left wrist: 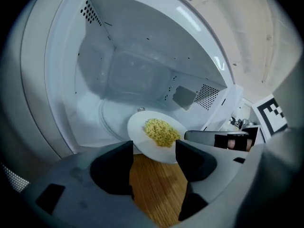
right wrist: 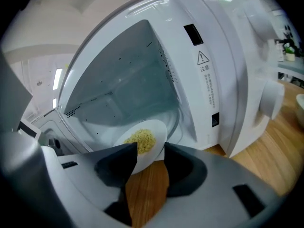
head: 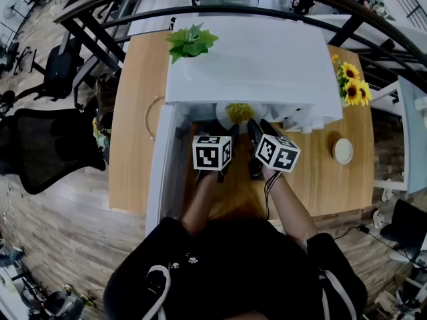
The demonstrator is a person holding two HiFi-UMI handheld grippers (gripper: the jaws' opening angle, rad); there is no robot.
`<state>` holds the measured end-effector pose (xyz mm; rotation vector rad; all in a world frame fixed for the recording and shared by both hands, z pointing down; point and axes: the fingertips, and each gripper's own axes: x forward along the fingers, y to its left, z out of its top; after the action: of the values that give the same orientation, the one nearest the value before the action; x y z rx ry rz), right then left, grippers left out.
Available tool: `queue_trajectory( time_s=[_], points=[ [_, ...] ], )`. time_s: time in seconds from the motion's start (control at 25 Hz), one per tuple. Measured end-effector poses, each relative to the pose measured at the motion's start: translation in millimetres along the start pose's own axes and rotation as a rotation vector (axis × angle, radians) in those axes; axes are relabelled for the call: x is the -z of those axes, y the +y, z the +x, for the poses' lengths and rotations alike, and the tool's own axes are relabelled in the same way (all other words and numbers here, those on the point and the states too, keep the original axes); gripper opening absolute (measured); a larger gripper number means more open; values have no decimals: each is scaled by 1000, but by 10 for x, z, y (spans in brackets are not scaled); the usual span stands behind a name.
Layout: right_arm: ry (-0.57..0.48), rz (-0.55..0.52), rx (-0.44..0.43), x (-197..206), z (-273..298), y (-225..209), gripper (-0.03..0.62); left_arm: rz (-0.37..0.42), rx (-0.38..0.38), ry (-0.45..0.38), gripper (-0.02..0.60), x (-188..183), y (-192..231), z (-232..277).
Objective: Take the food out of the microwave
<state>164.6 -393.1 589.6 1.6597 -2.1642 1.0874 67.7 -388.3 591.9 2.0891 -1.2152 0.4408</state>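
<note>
- Wooden table (head: 133, 145) carries the microwave (head: 267, 59), its door (head: 163, 179) swung wide for access
- White plate (left wrist: 142, 139) sits at the cavity mouth, its near rim poking out over the wood
- Clamped on that rim, the right gripper (right wrist: 151, 146) seems set to draw it out
- Gaping just before it, the left gripper (left wrist: 154, 146) looks ready to steady
- Yellow food (left wrist: 162, 131) stays heaped mid-plate
</note>
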Motion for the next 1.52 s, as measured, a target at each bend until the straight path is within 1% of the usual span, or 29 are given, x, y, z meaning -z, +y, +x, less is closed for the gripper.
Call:
queue_trajectory(
  time_s=[0.2, 0.32, 0.48, 0.64, 0.76, 0.84, 0.96, 1.04, 1.08, 1.24, 1.4, 1.52],
  points=[
    [-17, 14, 1, -23, -28, -39, 175, -6, -8, -10, 276, 3, 22, -23],
    [-29, 71, 3, -28, -68, -101, 170, -40, -15, -21, 276, -1, 88, -72],
    [-20, 246, -49, 95, -82, -103, 161, -159, 21, -28, 275, 75, 98, -110],
    [-24, 452, -109, 186, -54, -88, 135, -212, 53, -9, 275, 185, 41, -82],
    [-31, 546, -150, 202, -28, -45, 107, -298, 106, -14, 273, 202, -18, -29],
    [-41, 603, -181, 199, -14, -14, 94, -331, 137, -15, 273, 202, -55, 17],
    [-58, 718, -230, 198, 6, 9, 83, -380, 169, -17, 268, 206, -96, 65],
    [-67, 777, -254, 197, 23, 12, 58, -421, 189, -25, 241, 200, -105, 87],
    [-67, 795, -260, 200, 29, 11, 48, -434, 196, -30, 211, 193, -107, 95],
    [-63, 824, -269, 216, 47, 8, 32, -431, 218, -40, 148, 158, -142, 99],
    [-71, 862, -273, 213, 54, 7, 25, -469, 232, -48, 129, 145, -148, 87],
    [-80, 883, -277, 213, 46, 7, 23, -474, 240, -52, 120, 135, -154, 80]
  ],
)
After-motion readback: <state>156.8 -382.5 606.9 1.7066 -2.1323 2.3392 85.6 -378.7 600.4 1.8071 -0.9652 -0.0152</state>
